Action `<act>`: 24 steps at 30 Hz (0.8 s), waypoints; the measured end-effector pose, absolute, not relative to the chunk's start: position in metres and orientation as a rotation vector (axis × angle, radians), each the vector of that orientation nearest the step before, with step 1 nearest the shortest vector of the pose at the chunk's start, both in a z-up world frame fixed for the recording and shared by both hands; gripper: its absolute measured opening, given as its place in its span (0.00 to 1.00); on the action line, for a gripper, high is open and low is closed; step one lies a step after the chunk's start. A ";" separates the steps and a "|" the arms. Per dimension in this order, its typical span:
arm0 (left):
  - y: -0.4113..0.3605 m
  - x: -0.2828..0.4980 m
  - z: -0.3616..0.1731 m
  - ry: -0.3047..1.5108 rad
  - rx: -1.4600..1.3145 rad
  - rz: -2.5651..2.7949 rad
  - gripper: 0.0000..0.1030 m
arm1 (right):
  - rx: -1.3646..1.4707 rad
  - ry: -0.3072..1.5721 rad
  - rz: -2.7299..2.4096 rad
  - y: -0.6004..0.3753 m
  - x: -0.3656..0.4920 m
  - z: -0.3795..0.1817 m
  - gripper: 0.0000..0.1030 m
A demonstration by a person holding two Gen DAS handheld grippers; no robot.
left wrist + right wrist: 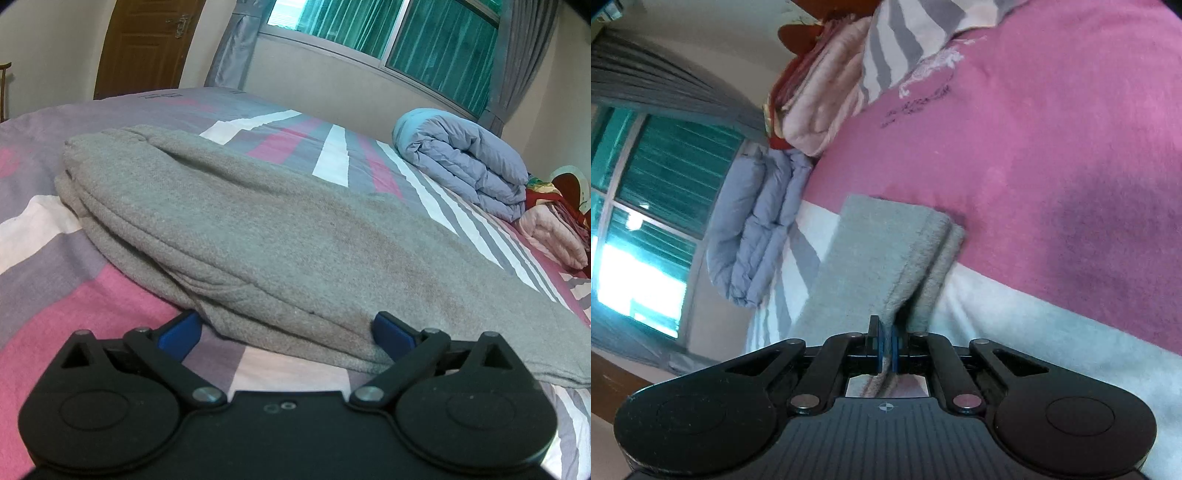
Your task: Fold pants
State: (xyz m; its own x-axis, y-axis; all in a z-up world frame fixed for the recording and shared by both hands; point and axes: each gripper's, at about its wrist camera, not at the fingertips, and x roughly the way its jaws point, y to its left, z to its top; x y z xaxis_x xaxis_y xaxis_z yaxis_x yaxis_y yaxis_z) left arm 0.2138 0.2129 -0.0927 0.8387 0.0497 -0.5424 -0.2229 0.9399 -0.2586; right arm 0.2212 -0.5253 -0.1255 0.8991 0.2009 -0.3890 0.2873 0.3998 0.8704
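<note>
The grey fleece pants (258, 236) lie folded lengthwise in several layers on the striped bedsheet (92, 295). My left gripper (286, 334) is open, its blue fingers (181, 334) either side of the pants' near edge, low on the bed. In the right wrist view the camera is rolled sideways. My right gripper (886, 341) is shut on the edge of the grey pants (879, 251), with the fabric running away from the jaws to a cuffed end lying on the sheet.
A folded blue quilt (469, 162) and a pink folded blanket (554, 232) lie at the bed's far right; they also show in the right wrist view, the quilt (753, 225) by the window. A brown door (144, 44) and grey curtains (236, 40) stand behind the bed.
</note>
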 end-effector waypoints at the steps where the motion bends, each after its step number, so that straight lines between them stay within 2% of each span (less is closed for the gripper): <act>1: 0.213 0.214 -0.093 0.560 -0.321 0.148 0.91 | 1.154 0.445 -0.038 -0.524 0.219 -0.118 0.04; 4: 0.213 0.214 -0.093 0.561 -0.316 0.152 0.91 | 1.125 0.421 -0.026 -0.523 0.223 -0.109 0.04; 6: 0.213 0.214 -0.093 0.563 -0.315 0.153 0.91 | 1.098 0.521 -0.075 -0.523 0.236 -0.120 0.04; 9: 0.211 0.215 -0.092 0.561 -0.315 0.153 0.91 | 1.120 0.540 -0.048 -0.527 0.236 -0.122 0.04; 17: 0.208 0.204 -0.081 0.491 -0.300 0.180 0.86 | 0.879 0.418 -0.052 -0.472 0.163 -0.079 0.04; 20: 0.221 0.192 -0.068 0.409 -0.339 0.190 0.75 | 0.811 0.389 -0.020 -0.429 0.156 -0.070 0.04; 22: 0.235 0.189 -0.062 0.386 -0.363 0.206 0.63 | 0.701 0.387 0.010 -0.410 0.159 -0.059 0.04; 24: 0.256 0.191 -0.060 0.393 -0.418 0.247 0.58 | 0.650 0.389 0.025 -0.401 0.161 -0.056 0.04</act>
